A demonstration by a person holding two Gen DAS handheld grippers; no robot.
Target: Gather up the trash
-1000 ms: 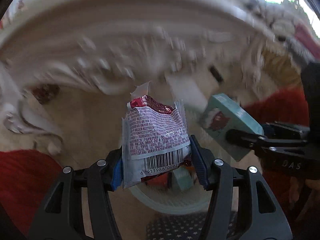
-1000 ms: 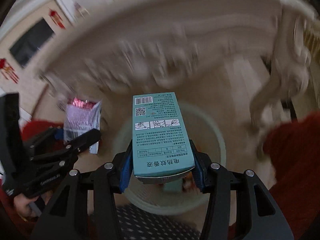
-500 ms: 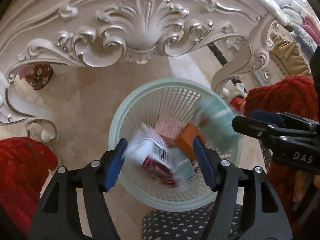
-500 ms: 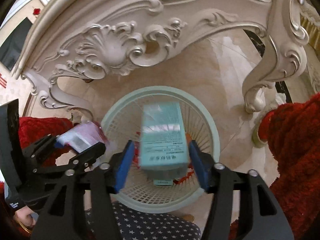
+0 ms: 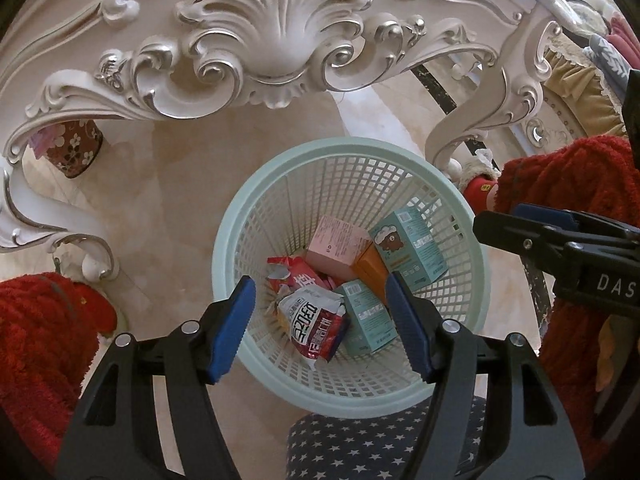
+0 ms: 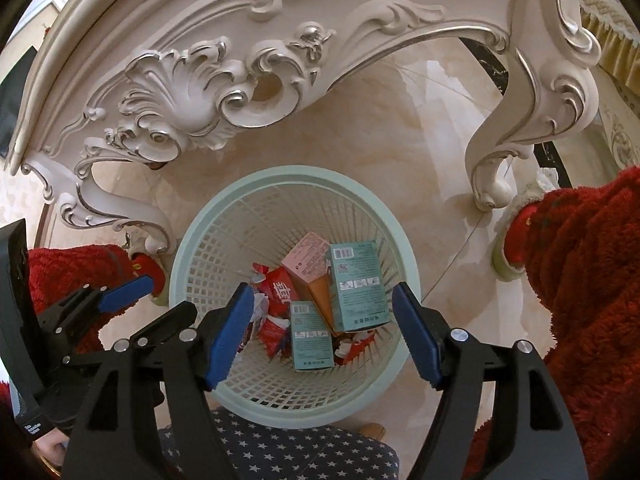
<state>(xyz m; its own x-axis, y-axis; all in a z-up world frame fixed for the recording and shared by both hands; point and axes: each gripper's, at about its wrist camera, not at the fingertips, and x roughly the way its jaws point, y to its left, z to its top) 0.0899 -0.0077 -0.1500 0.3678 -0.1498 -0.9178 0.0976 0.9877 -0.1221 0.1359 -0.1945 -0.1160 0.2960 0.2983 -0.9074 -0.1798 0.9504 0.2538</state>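
Setting: marble floor (image 5: 180, 200) under a carved white table (image 5: 280, 40); mint basket (image 5: 248, 216) below both tools.
Change: a second ago each tool gripped trash; both pieces now lie in the basket.
Wrapper (image 5: 316, 328): dropped near the front.
Teal box (image 6: 356, 284): leaning inside.
Left gripper (image 5: 320, 328): released, empty.
Right gripper (image 6: 324, 334): released, empty.
Meaning: likely free to fetch more.

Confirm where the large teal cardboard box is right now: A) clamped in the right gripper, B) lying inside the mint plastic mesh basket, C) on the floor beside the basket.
B: the large teal cardboard box lies inside the mint plastic mesh basket, under the open, empty right gripper.
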